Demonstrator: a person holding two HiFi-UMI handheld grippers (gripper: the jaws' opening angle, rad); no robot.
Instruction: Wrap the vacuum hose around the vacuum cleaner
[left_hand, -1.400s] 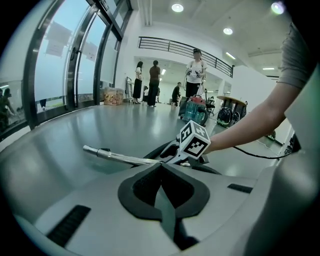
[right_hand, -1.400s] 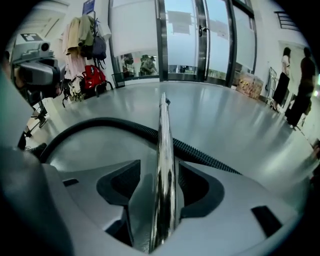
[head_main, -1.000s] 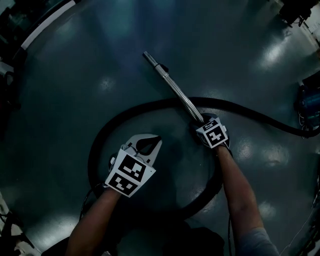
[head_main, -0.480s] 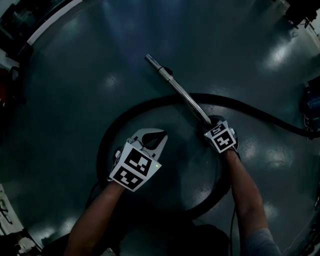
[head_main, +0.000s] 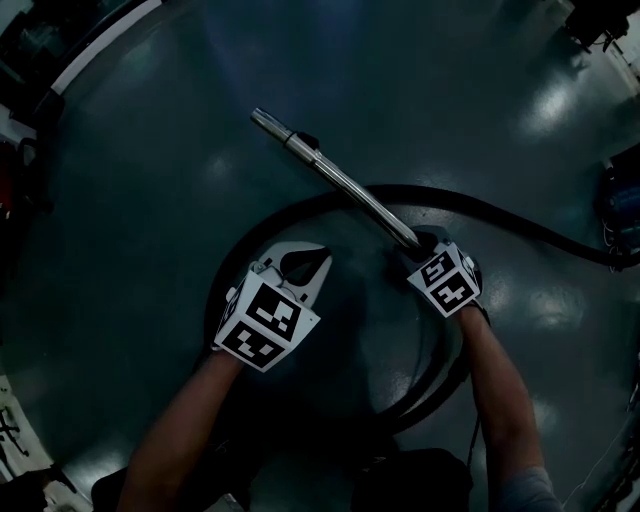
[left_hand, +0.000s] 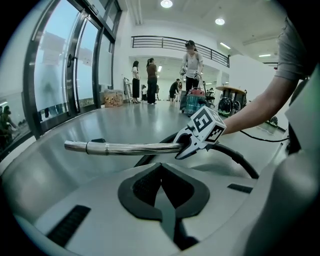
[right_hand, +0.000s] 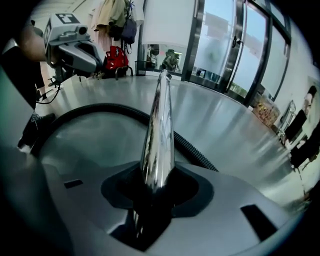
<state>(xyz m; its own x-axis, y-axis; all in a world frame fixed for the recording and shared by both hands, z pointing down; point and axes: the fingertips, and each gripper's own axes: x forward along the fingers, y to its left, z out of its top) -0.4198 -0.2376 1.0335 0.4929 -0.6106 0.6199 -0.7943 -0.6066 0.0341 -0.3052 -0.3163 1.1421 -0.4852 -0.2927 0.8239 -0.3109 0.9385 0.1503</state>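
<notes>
In the head view a shiny metal wand (head_main: 330, 175) slants up and to the left over the dark floor. My right gripper (head_main: 420, 245) is shut on its near end, where the black hose (head_main: 215, 290) joins. In the right gripper view the wand (right_hand: 159, 135) rises straight out from between the jaws. The hose lies in a wide loop on the floor around both grippers and runs off to the right edge. My left gripper (head_main: 320, 258) hangs inside the loop, shut and holding nothing. Its own view shows the wand (left_hand: 130, 147) held level by my right gripper (left_hand: 192, 145).
A blue machine (head_main: 622, 205) sits at the right edge where the hose leads. A curved white strip (head_main: 100, 40) marks the floor's far left border. Several people (left_hand: 150, 80) stand far off by glass walls. A red bag (right_hand: 116, 57) sits beyond the loop.
The wand's far end has swung to the left and stands higher in the head view. Both grippers shifted slightly to the right; the left one stays shut.
</notes>
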